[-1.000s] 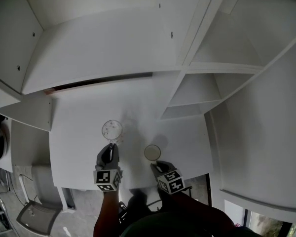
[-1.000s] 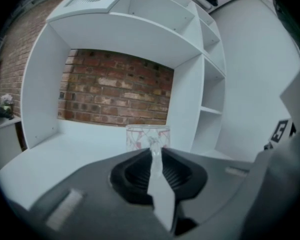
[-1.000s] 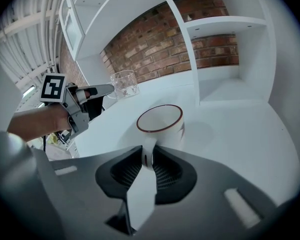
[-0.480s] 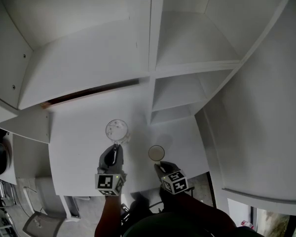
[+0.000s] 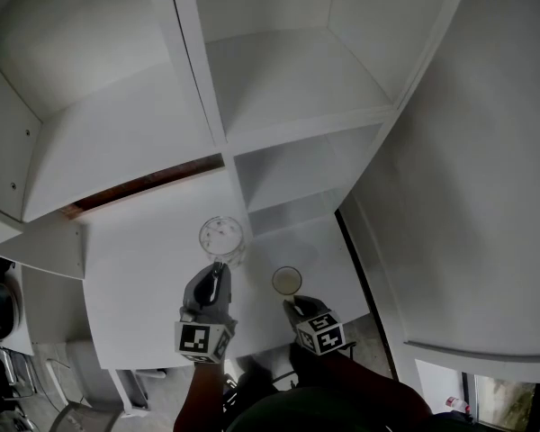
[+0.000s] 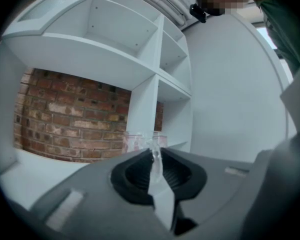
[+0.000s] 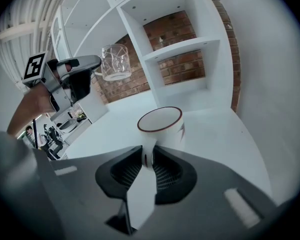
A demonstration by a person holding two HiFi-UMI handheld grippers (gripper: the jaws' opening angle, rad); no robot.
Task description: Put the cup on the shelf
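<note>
Glass cup: hanging left of the mug, over the counter.
Shelf: standing behind both, at the counter's back.

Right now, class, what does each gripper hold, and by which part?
The left gripper grips the clear glass cup by its handle; the right gripper grips the white mug by its handle.

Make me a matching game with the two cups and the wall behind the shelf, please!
Things:
1. glass cup
2. white mug
3. back wall

Matches:
A. red-brown bricks
B. gripped by the right gripper
C. gripped by the left gripper

Pairs: 1-C, 2-B, 3-A.
</note>
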